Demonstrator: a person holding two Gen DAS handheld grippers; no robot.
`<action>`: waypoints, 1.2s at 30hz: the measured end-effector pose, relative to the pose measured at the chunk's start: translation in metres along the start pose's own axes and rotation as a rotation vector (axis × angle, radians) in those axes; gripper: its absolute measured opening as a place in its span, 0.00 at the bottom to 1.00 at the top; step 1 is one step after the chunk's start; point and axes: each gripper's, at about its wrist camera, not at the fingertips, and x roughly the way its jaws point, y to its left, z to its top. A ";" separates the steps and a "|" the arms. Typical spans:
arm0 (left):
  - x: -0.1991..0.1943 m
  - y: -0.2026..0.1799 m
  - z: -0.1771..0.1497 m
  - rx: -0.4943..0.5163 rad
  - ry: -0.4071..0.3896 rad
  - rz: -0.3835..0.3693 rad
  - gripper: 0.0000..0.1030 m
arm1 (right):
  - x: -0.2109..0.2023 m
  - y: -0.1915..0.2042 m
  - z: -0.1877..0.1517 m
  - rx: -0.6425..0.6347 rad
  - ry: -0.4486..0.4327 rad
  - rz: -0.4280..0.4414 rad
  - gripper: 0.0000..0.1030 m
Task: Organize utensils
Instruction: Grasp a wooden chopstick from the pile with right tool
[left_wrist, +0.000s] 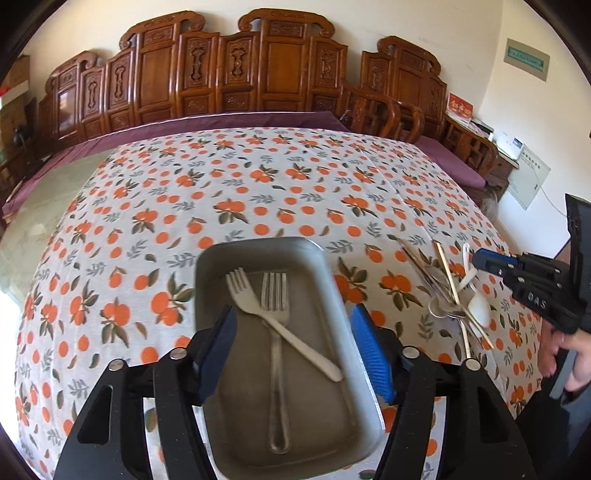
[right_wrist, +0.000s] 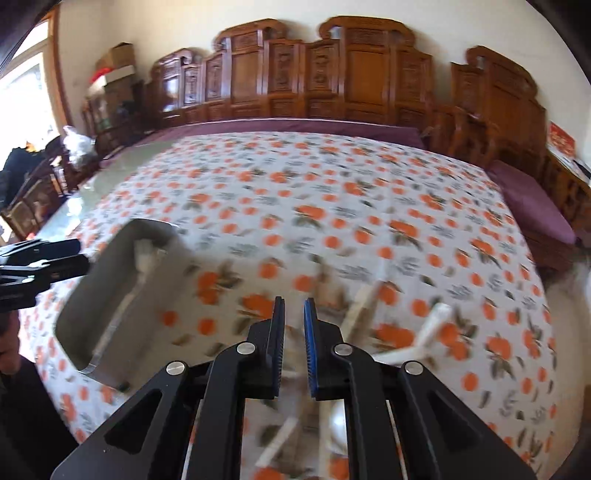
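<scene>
A grey metal tray (left_wrist: 325, 280) lies on the orange-print tablecloth and holds two metal forks (left_wrist: 275, 317) crossed over each other. My left gripper (left_wrist: 291, 350) is open and empty, hovering over the tray's near half. A pile of spoons and chopsticks (left_wrist: 454, 295) lies to the tray's right. My right gripper (left_wrist: 480, 258) reaches over that pile from the right. In the right wrist view the right gripper (right_wrist: 294, 314) has its jaws a narrow gap apart with nothing seen between them, above blurred white utensils (right_wrist: 424, 332). The tray (right_wrist: 96, 295) sits to its left.
The tablecloth (left_wrist: 221, 192) covers a large table. Carved wooden chairs and a screen (left_wrist: 236, 74) stand behind it. A purple cushioned bench (right_wrist: 528, 199) runs along the far and right sides. The left gripper shows at the left edge of the right wrist view (right_wrist: 37, 266).
</scene>
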 end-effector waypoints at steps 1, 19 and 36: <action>0.001 -0.004 -0.001 0.003 0.001 -0.002 0.60 | 0.002 -0.005 -0.002 0.004 0.003 -0.011 0.12; -0.001 -0.061 -0.012 0.070 -0.029 -0.022 0.60 | 0.054 -0.018 -0.038 0.066 0.129 0.018 0.19; 0.011 -0.088 -0.017 0.125 0.008 -0.005 0.60 | 0.016 -0.035 -0.027 0.200 0.023 0.168 0.06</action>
